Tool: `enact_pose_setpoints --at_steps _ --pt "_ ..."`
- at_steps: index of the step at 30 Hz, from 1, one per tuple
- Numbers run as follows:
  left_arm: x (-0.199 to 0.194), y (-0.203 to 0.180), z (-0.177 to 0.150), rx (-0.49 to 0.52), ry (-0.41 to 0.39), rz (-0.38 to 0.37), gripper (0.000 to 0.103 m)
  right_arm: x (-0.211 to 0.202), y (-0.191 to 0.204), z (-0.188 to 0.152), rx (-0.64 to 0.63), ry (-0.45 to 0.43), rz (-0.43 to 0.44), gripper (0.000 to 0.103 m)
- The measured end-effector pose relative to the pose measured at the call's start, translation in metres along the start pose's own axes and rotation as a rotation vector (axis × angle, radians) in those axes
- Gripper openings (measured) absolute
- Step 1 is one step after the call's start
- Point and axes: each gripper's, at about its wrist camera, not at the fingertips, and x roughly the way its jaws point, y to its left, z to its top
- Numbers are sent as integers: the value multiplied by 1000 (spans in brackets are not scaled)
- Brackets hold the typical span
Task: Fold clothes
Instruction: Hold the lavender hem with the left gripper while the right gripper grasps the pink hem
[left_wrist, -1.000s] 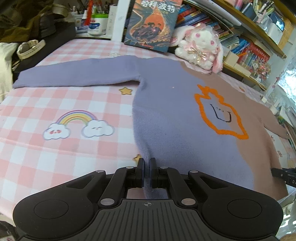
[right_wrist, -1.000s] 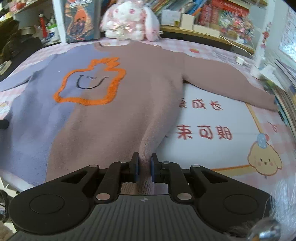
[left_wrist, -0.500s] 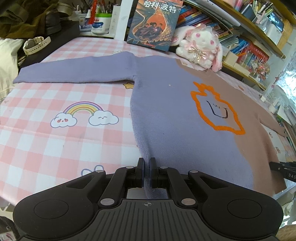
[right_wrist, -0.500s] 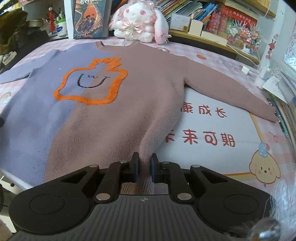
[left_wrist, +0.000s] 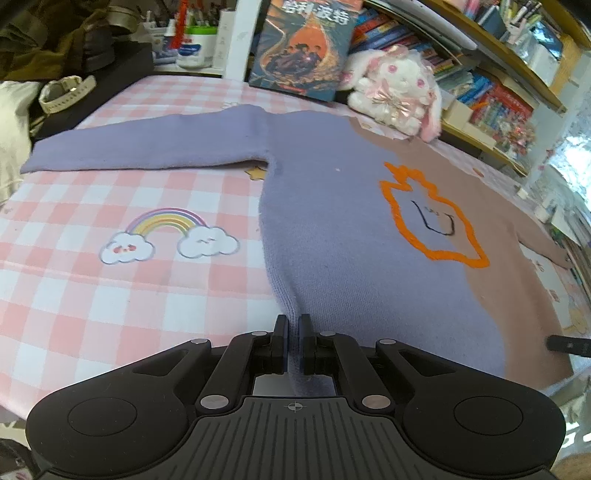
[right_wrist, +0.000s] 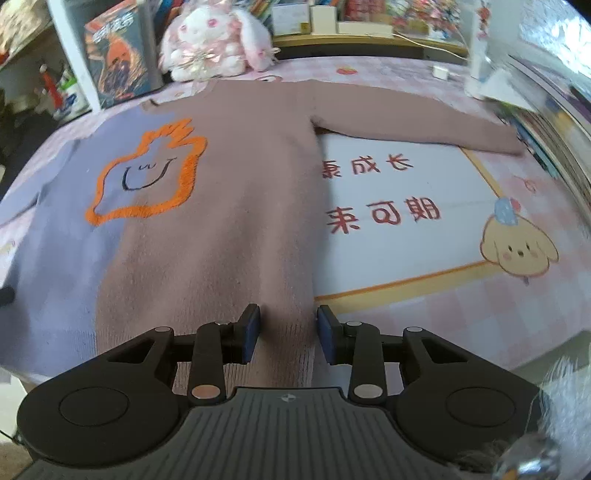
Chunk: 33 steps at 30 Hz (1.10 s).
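Now that the right tongs (right_wrist: 288, 334) have sprung wide and let go of the near hem, the sweater (left_wrist: 351, 229) lies flat on the tabletop (left_wrist: 110, 295), with the left tongs (left_wrist: 293, 341) still pinching its purple corner.

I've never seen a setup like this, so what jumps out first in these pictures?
A two-tone sweater, lilac and dusty pink with an orange-outlined smiling face, lies spread flat across a pink checked cloth. A white plush bunny sits behind its collar.
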Motion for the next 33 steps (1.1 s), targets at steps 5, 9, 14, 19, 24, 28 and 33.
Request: enact_pose_setpoints --at_steps 5,9,14,19,24,28,33 --pt "0 -1 1 13 4 -2 4 -2 3 0 -3 -21 5 30" --pt "0 2 2 8 0 1 4 1 12 -1 -55 -18 12 12" --pt "0 3 0 1 -12 10 4 6 24 -3 -121 -14 21 11" --pt "2 0 1 10 -18 9 4 8 22 -1 -122 -20 12 11" --pt "6 0 6 21 -23 8 4 7 26 -3 -134 -17 4 11" --pt "8 2 7 33 -23 1 4 8 29 -4 -130 -23 -4 11" --pt "11 4 11 47 -30 -1 4 7 32 -6 -122 -26 -4 10"
